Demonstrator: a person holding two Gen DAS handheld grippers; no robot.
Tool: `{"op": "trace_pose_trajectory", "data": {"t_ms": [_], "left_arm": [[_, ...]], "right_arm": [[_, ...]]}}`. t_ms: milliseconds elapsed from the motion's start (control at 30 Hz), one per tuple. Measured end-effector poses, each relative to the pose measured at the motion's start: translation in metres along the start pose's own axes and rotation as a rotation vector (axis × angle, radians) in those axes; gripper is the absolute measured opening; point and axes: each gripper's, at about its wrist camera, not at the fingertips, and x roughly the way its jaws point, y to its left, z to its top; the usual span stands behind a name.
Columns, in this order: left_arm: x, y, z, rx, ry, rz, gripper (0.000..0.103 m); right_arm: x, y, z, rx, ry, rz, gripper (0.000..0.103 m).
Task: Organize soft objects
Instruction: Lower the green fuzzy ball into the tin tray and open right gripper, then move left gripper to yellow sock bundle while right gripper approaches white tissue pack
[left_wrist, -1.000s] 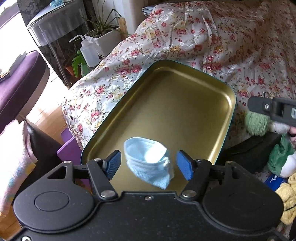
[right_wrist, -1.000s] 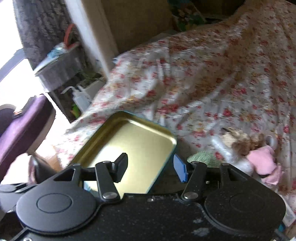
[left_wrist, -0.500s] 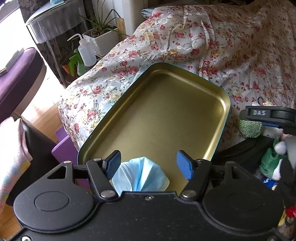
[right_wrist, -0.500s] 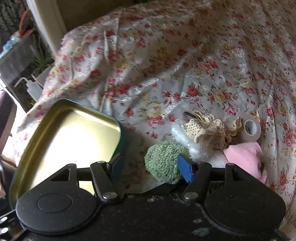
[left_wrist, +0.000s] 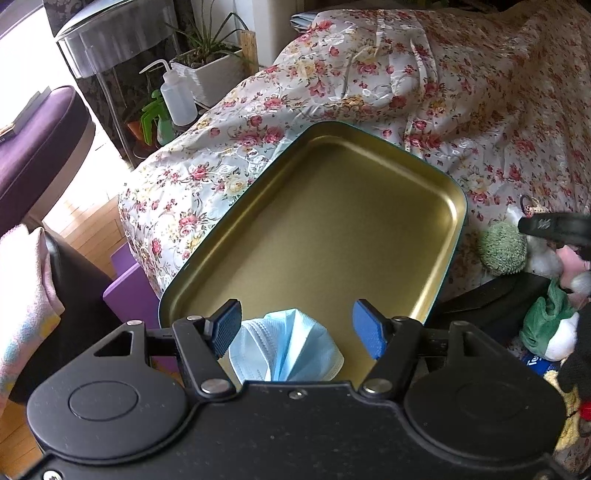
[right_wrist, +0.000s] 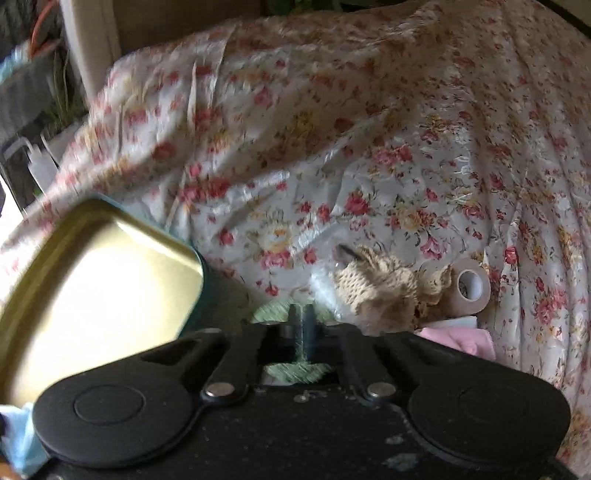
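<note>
A gold metal tray (left_wrist: 332, 221) lies on the flowered bedspread; it also shows in the right wrist view (right_wrist: 92, 280). A crumpled blue face mask (left_wrist: 288, 350) lies at the tray's near end, between and below the open fingers of my left gripper (left_wrist: 295, 328). My right gripper (right_wrist: 303, 325) is shut on a green knitted ball (right_wrist: 295, 371), which also shows in the left wrist view (left_wrist: 504, 249) right of the tray. A beige crocheted piece (right_wrist: 380, 288) and a pink cloth (right_wrist: 465, 339) lie beside it.
A roll of brown tape (right_wrist: 472, 288) lies right of the crocheted piece. A green and white plush toy (left_wrist: 550, 325) sits at the right. A squeeze bottle (left_wrist: 179, 99), a planter (left_wrist: 210, 74) and a purple seat (left_wrist: 33, 136) stand left of the bed.
My right gripper came down over the green ball and closed on it. My left gripper pulled back a little from the mask, which stays in the tray.
</note>
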Motion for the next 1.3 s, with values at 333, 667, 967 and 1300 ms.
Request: {"op": "trace_pose_trajectory", "data": {"t_ms": [333,667,967,1300], "left_arm": [[0.002,-0.006,-0.002,0.015,0.012,-0.009,0.064],[0.001,0.0,-0.001,-0.01,0.014,-0.014,0.064],[0.0,0.002,0.0,-0.03,0.006,0.0,0.064],[0.0,0.006,-0.003,-0.041,0.007,0.018,0.065]], "right_arm": [[0.031,0.023,-0.009,-0.141,0.042,-0.033,0.066],[0.025,0.022,-0.009,-0.153,0.009,-0.088,0.047],[-0.047,0.027,0.002,-0.048,-0.121,0.214,0.05],[-0.07,0.074,-0.016,-0.143,-0.182,0.33,0.062]]}}
